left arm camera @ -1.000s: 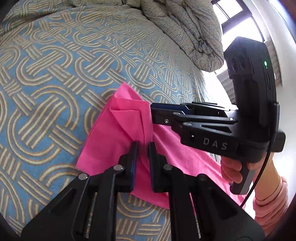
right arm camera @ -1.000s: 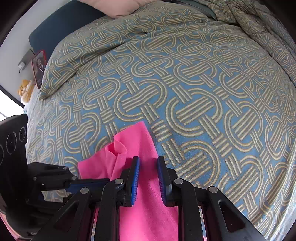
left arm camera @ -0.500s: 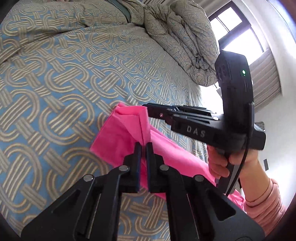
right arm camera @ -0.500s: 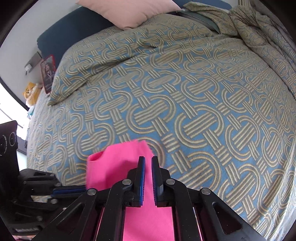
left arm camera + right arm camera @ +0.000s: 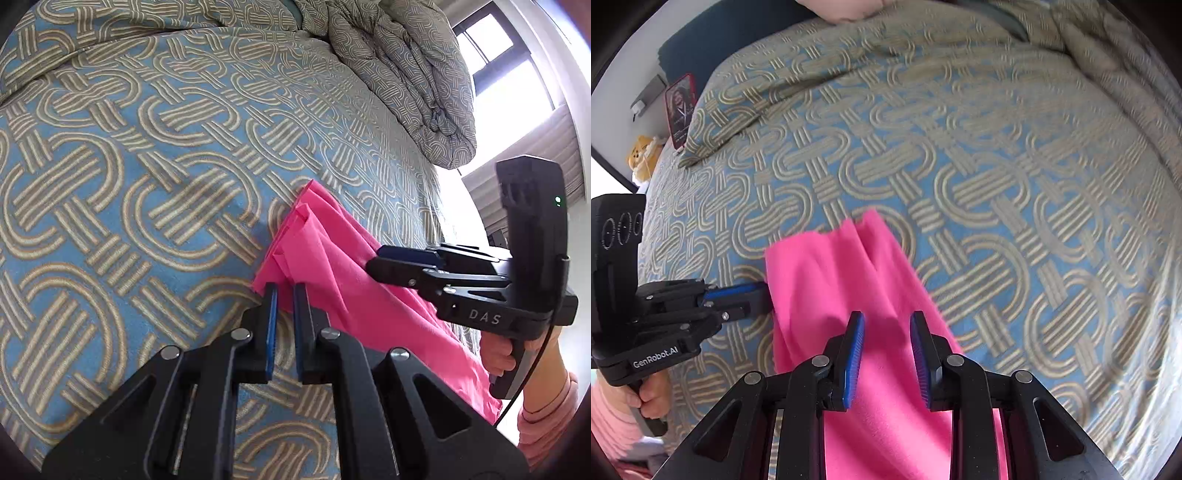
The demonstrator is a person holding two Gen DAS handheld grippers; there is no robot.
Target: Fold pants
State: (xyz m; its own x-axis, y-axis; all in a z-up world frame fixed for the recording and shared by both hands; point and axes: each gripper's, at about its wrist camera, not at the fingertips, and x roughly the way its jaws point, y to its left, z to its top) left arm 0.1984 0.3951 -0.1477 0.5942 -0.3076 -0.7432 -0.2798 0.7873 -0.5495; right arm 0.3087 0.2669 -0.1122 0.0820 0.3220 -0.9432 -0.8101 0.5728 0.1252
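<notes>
Two grippers work my bright pink fabric pants [image 5: 849, 295] on the patterned bed [image 5: 997, 184]: left gripper [image 5: 282, 295] fingers nearly closed at the pants' seven-o'clock edge, grip unclear; right gripper [image 5: 886, 332] fingers opening, empty.

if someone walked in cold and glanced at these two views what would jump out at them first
The bright pink pants jump out first, lying partly folded and rumpled on the blue bedspread with its tan interlocking-loop pattern. Next come the black grippers at the cloth: the right gripper over the pants, its jaws opening with nothing pinched, and the left gripper at the left edge of the pants. A bunched duvet is heaped at the far side near a bright window.
</notes>
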